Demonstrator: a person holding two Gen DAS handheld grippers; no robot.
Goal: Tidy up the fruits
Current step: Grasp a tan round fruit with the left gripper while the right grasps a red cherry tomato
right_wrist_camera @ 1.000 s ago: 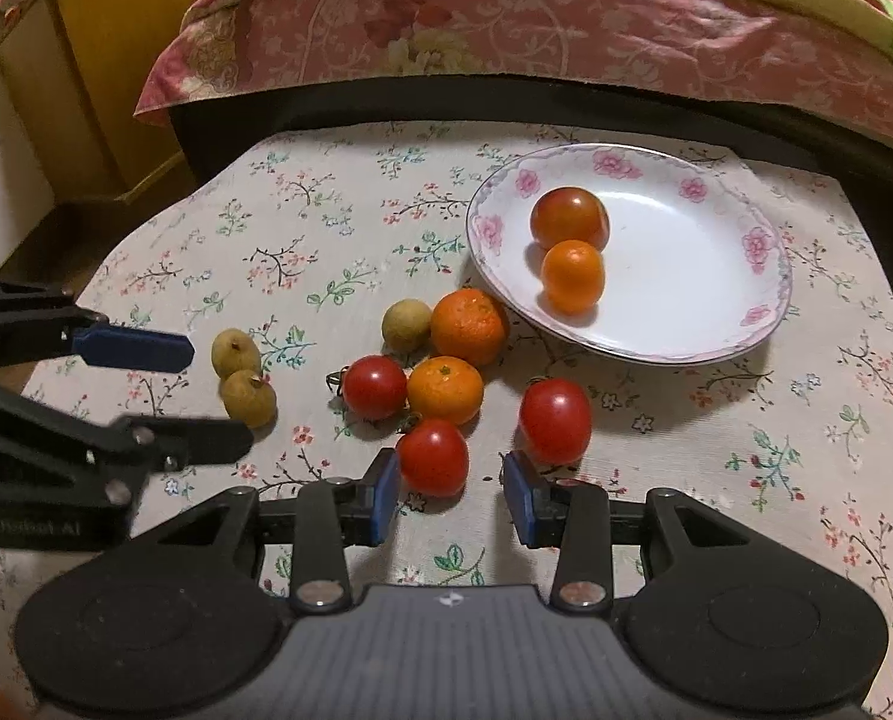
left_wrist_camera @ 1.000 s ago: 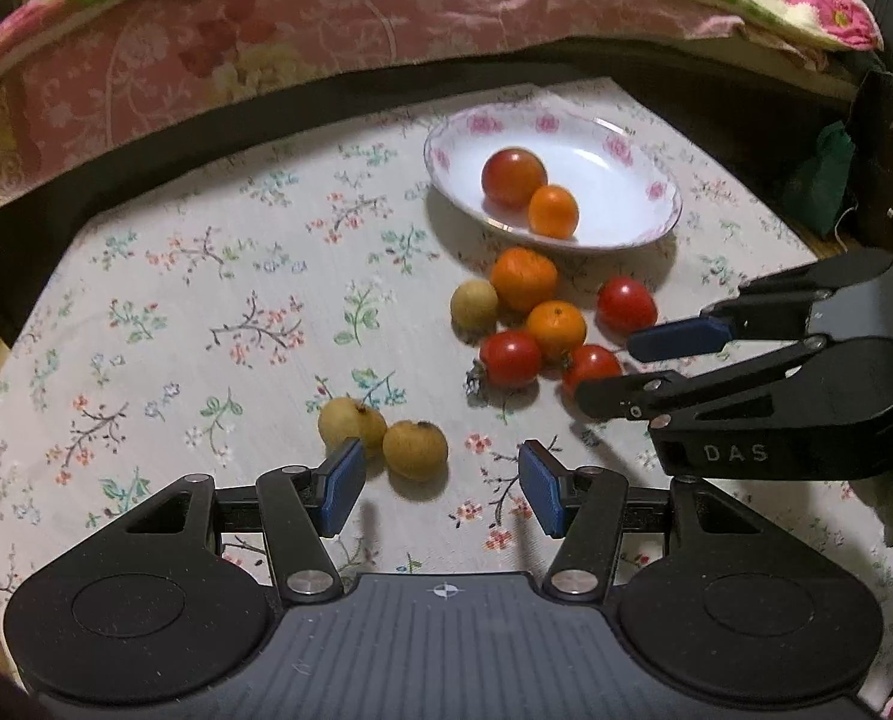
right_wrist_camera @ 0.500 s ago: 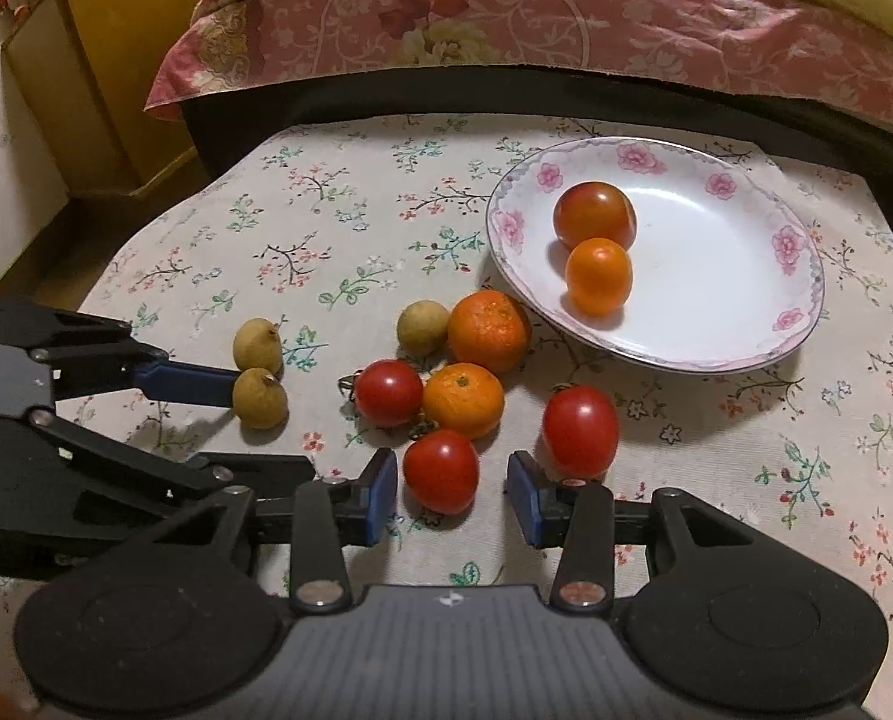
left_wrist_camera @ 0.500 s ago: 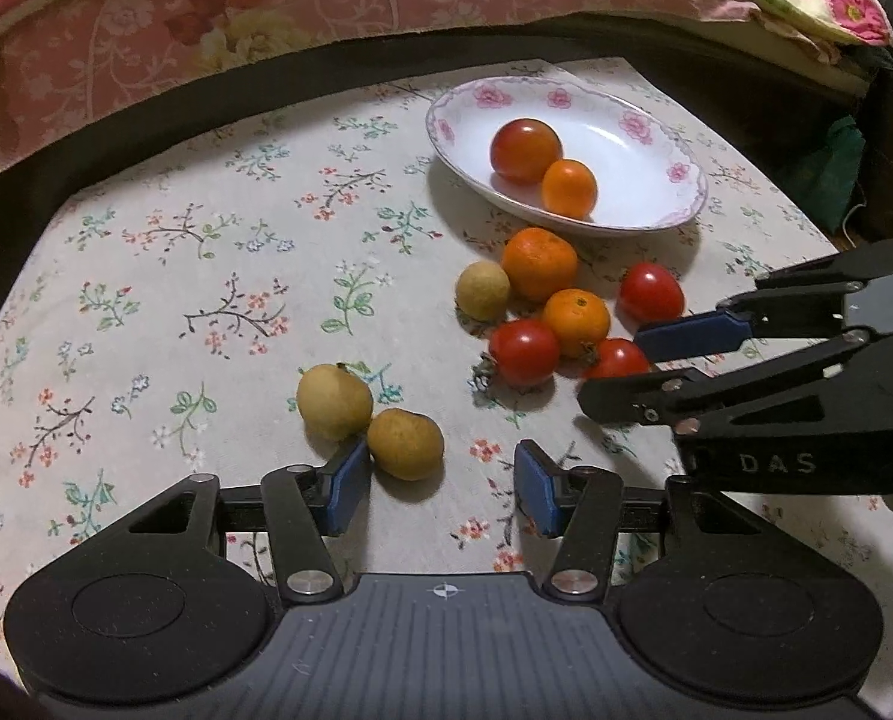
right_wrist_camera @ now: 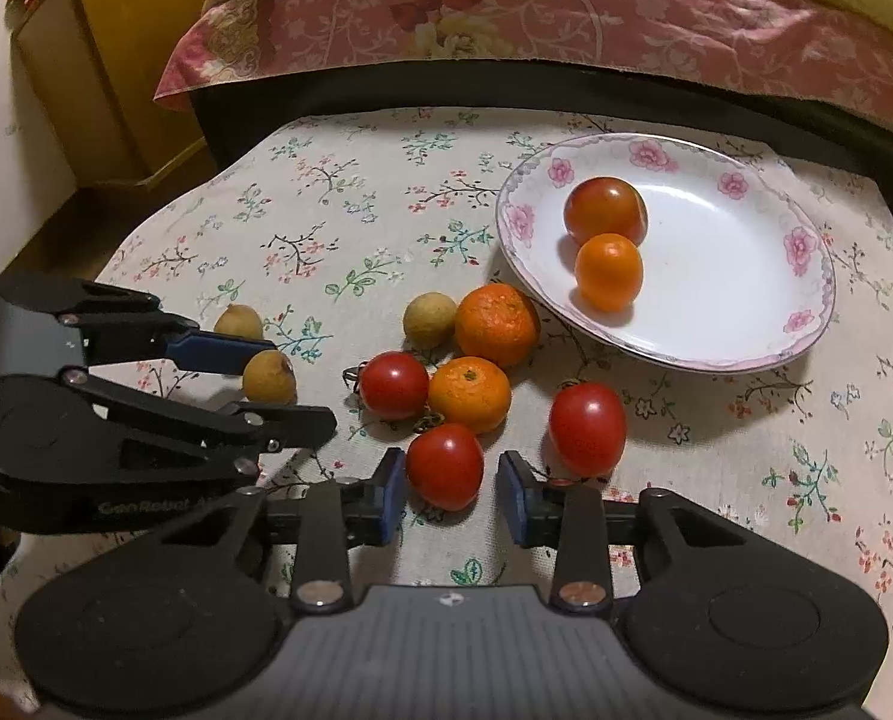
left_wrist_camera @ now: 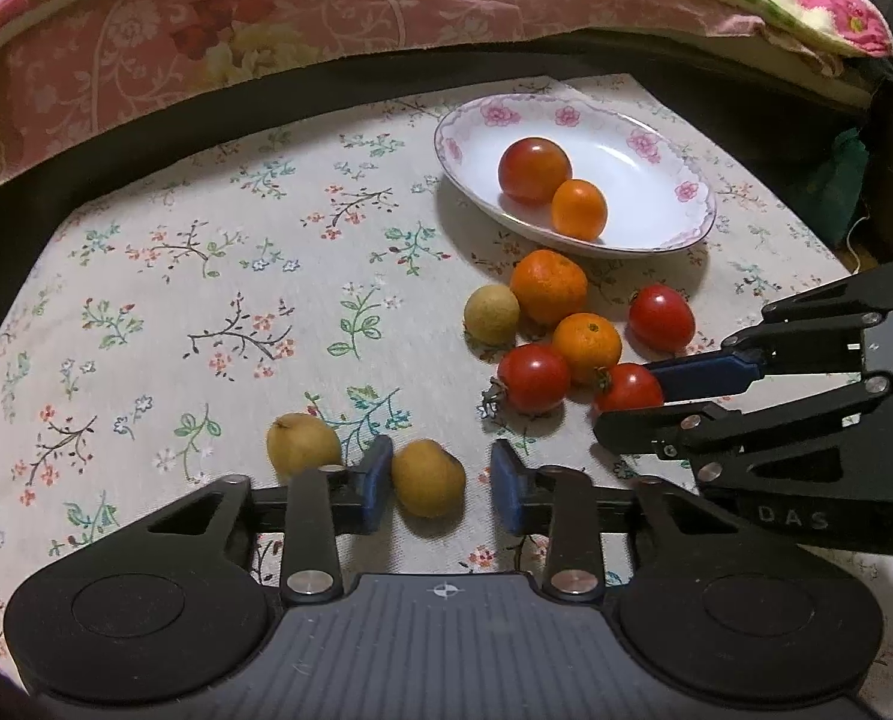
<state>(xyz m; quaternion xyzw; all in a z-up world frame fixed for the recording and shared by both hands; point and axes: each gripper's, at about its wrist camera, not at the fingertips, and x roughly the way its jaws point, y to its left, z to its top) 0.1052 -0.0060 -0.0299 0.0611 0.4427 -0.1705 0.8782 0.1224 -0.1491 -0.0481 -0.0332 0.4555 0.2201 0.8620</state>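
Observation:
A white flowered plate [left_wrist_camera: 692,222] [right_wrist_camera: 806,324] holds a tomato [left_wrist_camera: 534,170] and a small orange [left_wrist_camera: 579,209]. On the cloth lie two oranges [right_wrist_camera: 496,325] [right_wrist_camera: 469,394], three tomatoes [right_wrist_camera: 394,384] [right_wrist_camera: 444,466] [right_wrist_camera: 587,428] and three tan longans. My left gripper [left_wrist_camera: 440,483] is open around a longan [left_wrist_camera: 427,485], its fingers either side of it; a second longan [left_wrist_camera: 302,443] lies just left. My right gripper [right_wrist_camera: 451,495] is open around the nearest tomato. Each gripper shows in the other's view.
A floral tablecloth [left_wrist_camera: 206,300] covers the table. A bed with a pink quilt [left_wrist_camera: 266,30] runs along the far edge. A yellow cabinet [right_wrist_camera: 104,72] stands at the far left. A third longan [right_wrist_camera: 429,320] sits beside the larger orange.
Both grippers have moved forward and lower. The left one's fingers now flank the longan, and the right one's fingers now flank the near tomato.

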